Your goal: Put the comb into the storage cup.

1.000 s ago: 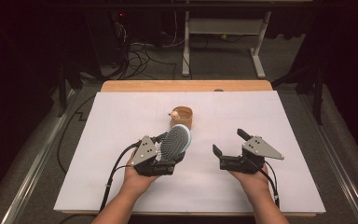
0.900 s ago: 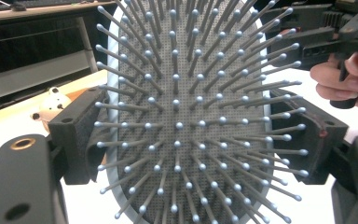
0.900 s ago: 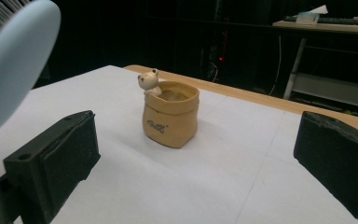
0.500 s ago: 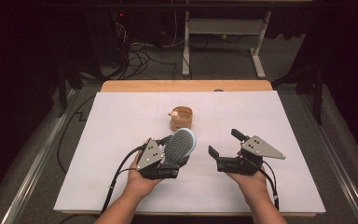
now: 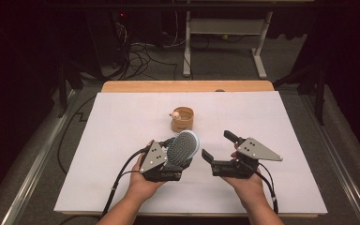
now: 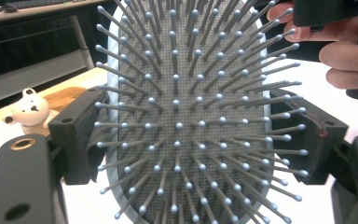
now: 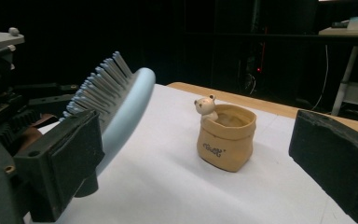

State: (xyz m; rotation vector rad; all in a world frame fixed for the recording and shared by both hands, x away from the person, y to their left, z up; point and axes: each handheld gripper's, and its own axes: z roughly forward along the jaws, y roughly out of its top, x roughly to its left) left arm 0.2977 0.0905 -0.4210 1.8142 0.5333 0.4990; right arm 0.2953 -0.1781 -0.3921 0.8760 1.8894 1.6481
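Near the table's [image 5: 122, 108] front edge, left tool [image 5: 180, 161] pinching hairbrush [image 5: 183, 146], right tool [image 5: 219, 146] spread, apart.

Pale-blue paddle hairbrush [image 5: 183, 146], grey bristles up, tilted above table.

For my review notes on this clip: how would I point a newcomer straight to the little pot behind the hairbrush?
Start from the white sheet covering the table. Toward its far middle, beyond the hairbrush clamped in the left gripper, stands a small tan pot shaped like a soft sack. A tiny white bear figure peeks over its rim, and nothing else stands loose on the sheet.
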